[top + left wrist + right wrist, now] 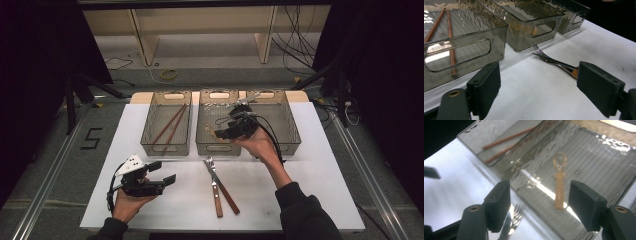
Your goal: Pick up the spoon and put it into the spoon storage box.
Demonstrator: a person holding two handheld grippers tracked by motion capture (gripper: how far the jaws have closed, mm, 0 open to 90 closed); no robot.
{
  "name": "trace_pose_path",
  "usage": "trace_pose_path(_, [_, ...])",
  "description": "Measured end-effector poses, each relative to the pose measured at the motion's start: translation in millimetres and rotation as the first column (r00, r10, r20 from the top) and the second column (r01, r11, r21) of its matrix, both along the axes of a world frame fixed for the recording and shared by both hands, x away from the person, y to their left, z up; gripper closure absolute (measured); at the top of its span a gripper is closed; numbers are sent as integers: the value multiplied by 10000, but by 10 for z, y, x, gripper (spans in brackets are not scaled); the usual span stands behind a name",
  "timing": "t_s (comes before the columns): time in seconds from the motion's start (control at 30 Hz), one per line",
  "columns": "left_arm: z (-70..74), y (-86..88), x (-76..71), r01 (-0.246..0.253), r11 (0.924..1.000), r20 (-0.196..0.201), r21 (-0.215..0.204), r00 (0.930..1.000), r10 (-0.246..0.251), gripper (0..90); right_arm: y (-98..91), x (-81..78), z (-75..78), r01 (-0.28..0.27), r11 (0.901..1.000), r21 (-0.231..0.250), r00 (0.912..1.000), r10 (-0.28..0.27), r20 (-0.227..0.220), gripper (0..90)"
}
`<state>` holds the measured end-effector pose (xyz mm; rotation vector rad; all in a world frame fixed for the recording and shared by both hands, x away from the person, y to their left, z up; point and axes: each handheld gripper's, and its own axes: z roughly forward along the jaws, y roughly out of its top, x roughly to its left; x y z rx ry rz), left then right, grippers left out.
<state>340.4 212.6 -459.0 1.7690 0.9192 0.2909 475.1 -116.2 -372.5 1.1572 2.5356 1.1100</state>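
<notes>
Three smoky clear bins stand in a row at the back of the white table. The left bin holds two wooden chopsticks. In the middle bin lies a small wooden-handled spoon. My right gripper hovers open above that bin's front part, over the spoon and holding nothing. A fork and a wooden-handled knife lie crossed in front of the middle bin. My left gripper rests open at the front left, its jaws aimed toward the fork.
The right bin stands beside the middle one, under the right hand's far side. Dark frame rails run along both sides of the table, and cables lie on the floor beyond it.
</notes>
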Motion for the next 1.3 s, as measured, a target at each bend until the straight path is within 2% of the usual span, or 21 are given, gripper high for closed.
trace_pose_path(0.33, [3,-2,-1,16,10000,12,-26,10000,-16,187,-47,-255,-30,-427,9990,139,9989,429,-163,329])
trace_pose_path(0.63, [3,-3,-1,14,10000,11,-36,10000,-14,187,-154,-386,-90,-455,9986,276,9984,464,-334,286])
trace_pose_path(0.97, [10,4,-3,-25,10000,93,-29,10000,25,188,-230,-636,-134,-691,9960,559,9968,712,-374,285])
trace_pose_path(1.3, [18,0,-8,-46,10000,112,-61,9999,46,187,-195,-748,-241,-997,9945,327,9924,1018,-688,284])
